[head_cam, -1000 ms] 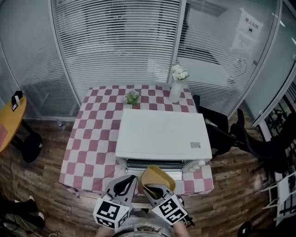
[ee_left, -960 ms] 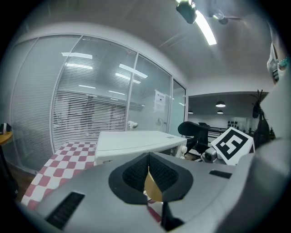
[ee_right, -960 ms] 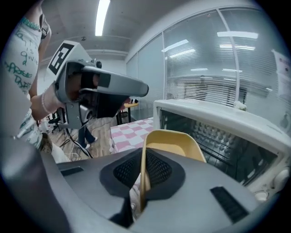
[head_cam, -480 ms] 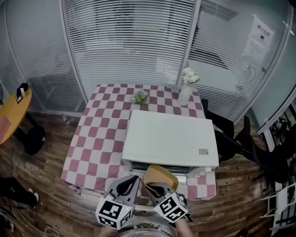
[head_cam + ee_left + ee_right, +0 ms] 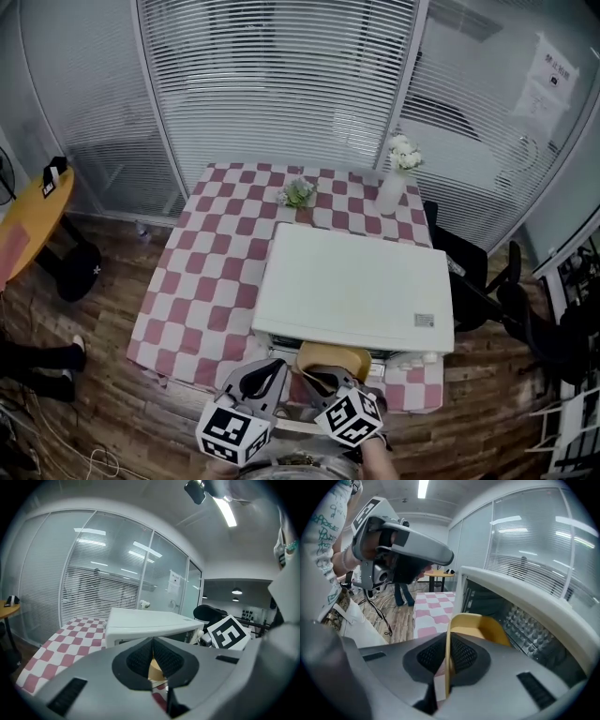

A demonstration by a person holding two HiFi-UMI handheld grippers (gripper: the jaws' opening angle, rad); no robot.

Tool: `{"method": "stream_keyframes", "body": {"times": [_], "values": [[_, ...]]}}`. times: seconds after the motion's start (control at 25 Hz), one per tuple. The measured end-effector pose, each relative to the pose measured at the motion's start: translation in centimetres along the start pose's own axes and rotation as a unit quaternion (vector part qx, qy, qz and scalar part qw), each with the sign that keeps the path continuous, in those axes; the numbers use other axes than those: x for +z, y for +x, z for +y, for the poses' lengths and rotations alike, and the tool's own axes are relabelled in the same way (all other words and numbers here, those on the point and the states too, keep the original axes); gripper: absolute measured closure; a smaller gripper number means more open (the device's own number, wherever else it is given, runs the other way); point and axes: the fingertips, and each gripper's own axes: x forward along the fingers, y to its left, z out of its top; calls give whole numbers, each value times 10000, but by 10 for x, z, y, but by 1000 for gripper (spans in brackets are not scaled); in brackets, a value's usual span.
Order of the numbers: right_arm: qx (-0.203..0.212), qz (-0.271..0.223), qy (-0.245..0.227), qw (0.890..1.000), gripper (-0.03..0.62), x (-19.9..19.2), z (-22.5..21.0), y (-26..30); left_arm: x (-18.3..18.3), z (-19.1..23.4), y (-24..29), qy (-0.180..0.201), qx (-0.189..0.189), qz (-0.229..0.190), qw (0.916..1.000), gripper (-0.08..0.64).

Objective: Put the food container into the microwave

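Note:
The yellow food container (image 5: 332,360) hangs at the front of the white microwave (image 5: 356,286), its far end at the open cavity (image 5: 501,616). My right gripper (image 5: 322,382) is shut on the container's near wall (image 5: 449,658), which stands edge-on between the pads. My left gripper (image 5: 263,377) sits just left of it with its jaws shut and nothing between them. In the left gripper view a bit of the container (image 5: 154,671) shows past the shut left gripper (image 5: 153,654). The cavity's floor is hidden from the head view.
The microwave stands on a table with a pink-and-white checked cloth (image 5: 206,272). A white vase of flowers (image 5: 392,183) and a small plant (image 5: 298,194) stand at the table's far edge. A black chair (image 5: 487,291) is at the right, a round yellow table (image 5: 28,220) at the left.
The container has moved forward and lower, closer to the microwave's opening. The head camera has moved too, so the table sits further right in view.

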Motion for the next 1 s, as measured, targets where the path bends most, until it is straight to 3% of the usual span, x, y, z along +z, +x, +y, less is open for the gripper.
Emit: {"method": "stream_keyframes", "body": {"times": [0.44,1.0], "values": [[-32,158,-1084,9940,583,-20,-12,17,-15,9,10,-145,145,258,9995,546],[166,425,-1326,9901,580,-38,-27,37,-19,10,19,-289,269,332,9987,546]]}}
